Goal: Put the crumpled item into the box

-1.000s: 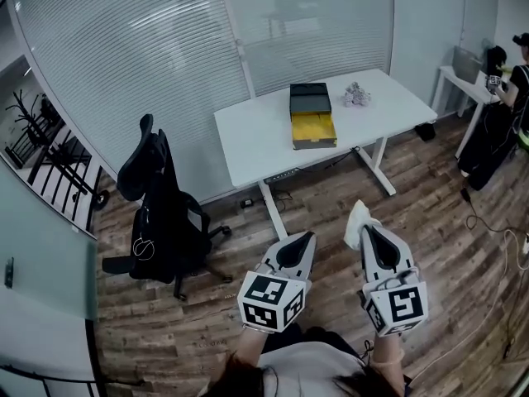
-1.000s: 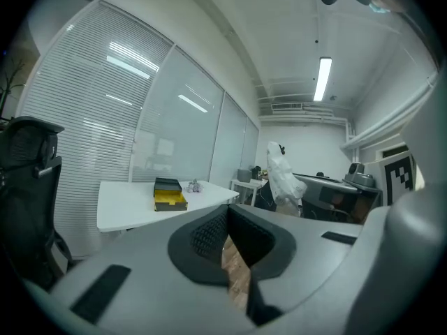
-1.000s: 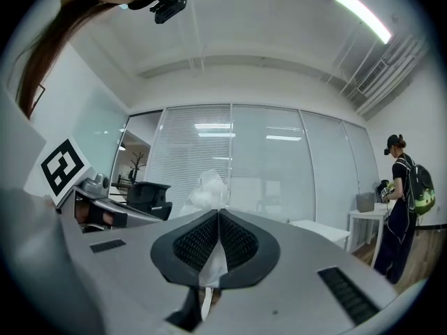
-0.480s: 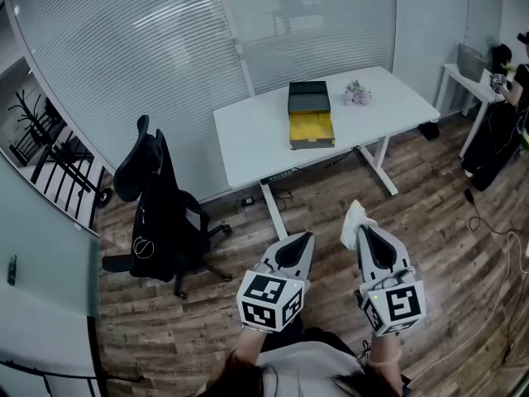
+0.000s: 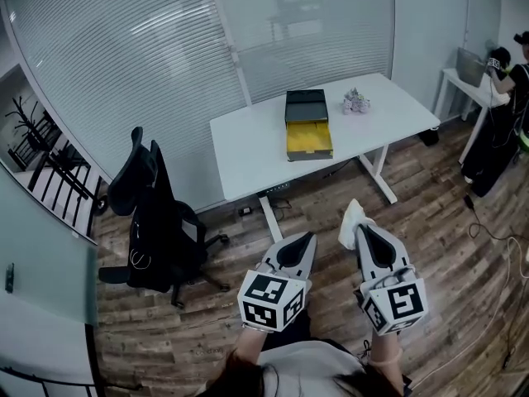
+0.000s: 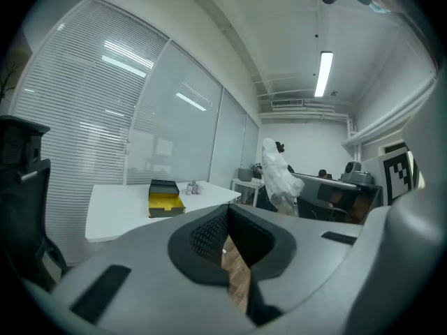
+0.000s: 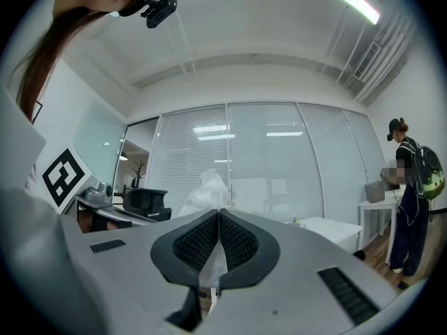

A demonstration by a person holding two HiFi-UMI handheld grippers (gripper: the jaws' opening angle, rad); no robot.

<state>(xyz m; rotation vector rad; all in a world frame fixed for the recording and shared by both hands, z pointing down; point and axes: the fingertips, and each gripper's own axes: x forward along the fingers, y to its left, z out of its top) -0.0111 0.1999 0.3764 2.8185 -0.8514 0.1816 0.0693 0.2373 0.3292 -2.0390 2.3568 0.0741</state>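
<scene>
A black box (image 5: 308, 139) with a yellow inside lies open on the white table (image 5: 248, 143) across the room; it also shows in the left gripper view as the box (image 6: 165, 202). My right gripper (image 5: 357, 227) is shut on a white crumpled item (image 5: 350, 220), which sticks up past its tips. In the right gripper view the crumpled item (image 7: 204, 191) is pinched between the closed jaws of the right gripper (image 7: 218, 212). My left gripper (image 5: 307, 236) is shut with nothing in it, level with the right one. Both are held low over the floor, far from the table.
A small grey crumpled lump (image 5: 356, 100) lies on the table to the right of the box. A black office chair (image 5: 153, 222) stands left of the table. A person (image 5: 508, 64) stands by a side desk at the far right. Wood floor (image 5: 430, 197) lies between me and the table.
The head view has shifted a little, so the table and chair sit slightly lower and further left. Both grippers keep their pose, the right one still shut on the white item.
</scene>
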